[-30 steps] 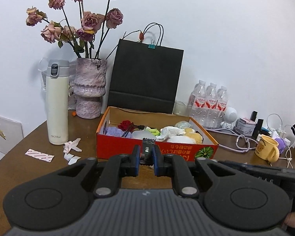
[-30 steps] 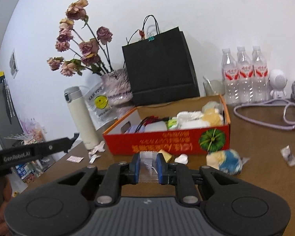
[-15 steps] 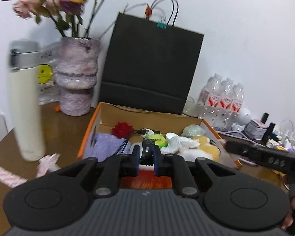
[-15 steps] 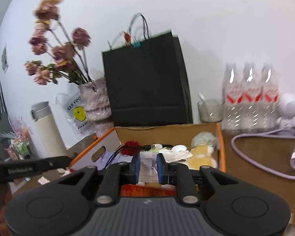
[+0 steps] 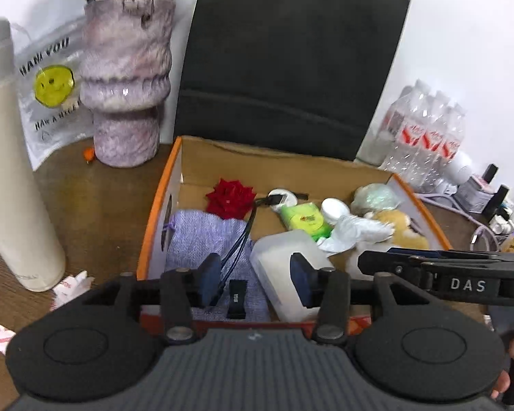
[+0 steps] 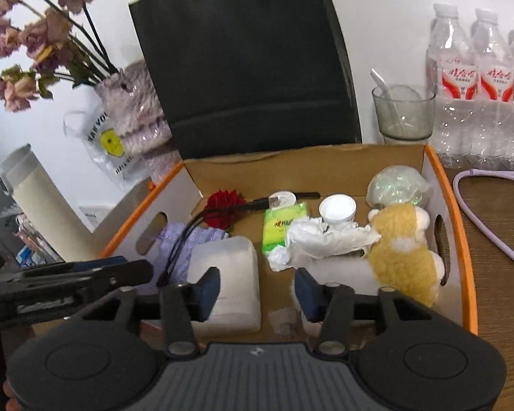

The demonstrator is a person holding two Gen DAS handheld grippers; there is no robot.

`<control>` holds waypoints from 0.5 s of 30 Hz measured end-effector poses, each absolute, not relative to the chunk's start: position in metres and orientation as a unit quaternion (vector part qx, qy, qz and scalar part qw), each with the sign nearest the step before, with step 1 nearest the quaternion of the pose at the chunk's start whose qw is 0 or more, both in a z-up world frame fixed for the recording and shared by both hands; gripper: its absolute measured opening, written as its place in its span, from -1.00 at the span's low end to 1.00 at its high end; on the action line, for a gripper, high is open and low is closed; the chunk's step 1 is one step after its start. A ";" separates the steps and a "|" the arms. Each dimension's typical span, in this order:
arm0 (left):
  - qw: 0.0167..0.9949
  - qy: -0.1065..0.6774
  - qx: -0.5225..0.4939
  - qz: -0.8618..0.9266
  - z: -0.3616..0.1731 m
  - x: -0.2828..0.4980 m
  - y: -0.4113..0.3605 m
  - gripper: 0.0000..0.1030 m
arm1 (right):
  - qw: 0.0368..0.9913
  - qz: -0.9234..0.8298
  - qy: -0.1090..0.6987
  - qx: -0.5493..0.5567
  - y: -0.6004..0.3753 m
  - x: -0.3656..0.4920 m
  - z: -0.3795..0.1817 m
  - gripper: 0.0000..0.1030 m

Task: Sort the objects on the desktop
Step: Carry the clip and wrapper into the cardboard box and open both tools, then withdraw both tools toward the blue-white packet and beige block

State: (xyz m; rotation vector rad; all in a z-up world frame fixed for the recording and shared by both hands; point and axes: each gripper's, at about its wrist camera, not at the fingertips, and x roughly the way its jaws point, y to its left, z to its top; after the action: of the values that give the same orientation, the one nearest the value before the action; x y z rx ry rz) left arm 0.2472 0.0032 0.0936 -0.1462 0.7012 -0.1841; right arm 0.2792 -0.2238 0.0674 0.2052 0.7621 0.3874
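Both grippers, left [image 5: 255,279] and right [image 6: 257,289], hover over the orange box [image 6: 467,239], jaws opening, apparently dropping a small black stick [image 5: 237,298] and clear wrapper [image 6: 284,320] inside.

White letters "DAS" stood on black arm of right claw [image 5: 467,285], at right edge of left wrist view. Clear plastic bag [image 5: 49,99] with yellow smiley, leaning beside vase at back of surface: top line read roughly "HAN YOU", lower line blurred. Bottle labels [image 6: 497,84] red, characters unreadable. Green packet [image 6: 282,227] print too small.
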 end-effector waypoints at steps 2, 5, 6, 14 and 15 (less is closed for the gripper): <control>0.933 0.338 -0.082 -0.088 0.106 0.239 0.004 0.09 | 0.907 0.183 0.368 0.091 -0.225 0.270 0.074 0.06; 0.940 0.318 -0.079 -0.096 0.126 0.213 -0.001 0.75 | 0.913 0.173 0.362 0.072 -0.230 0.254 0.089 0.29; 0.944 0.308 -0.067 -0.103 0.131 0.203 -0.003 0.85 | 0.916 0.170 0.358 0.062 -0.232 0.245 0.093 0.46; 0.967 0.240 -0.033 -0.072 0.143 0.113 -0.014 1.00 | 0.937 0.168 0.305 0.013 -0.235 0.167 0.102 0.67; 0.969 0.235 -0.033 -0.070 0.142 0.103 -0.014 1.00 | 0.939 0.171 0.298 0.012 -0.235 0.156 0.102 0.69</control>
State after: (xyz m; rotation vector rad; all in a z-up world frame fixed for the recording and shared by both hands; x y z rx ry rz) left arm 0.1031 -0.0145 0.1425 -0.0675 0.4758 -0.1412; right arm 0.1559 -0.2353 0.1019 0.0238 0.6078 0.3484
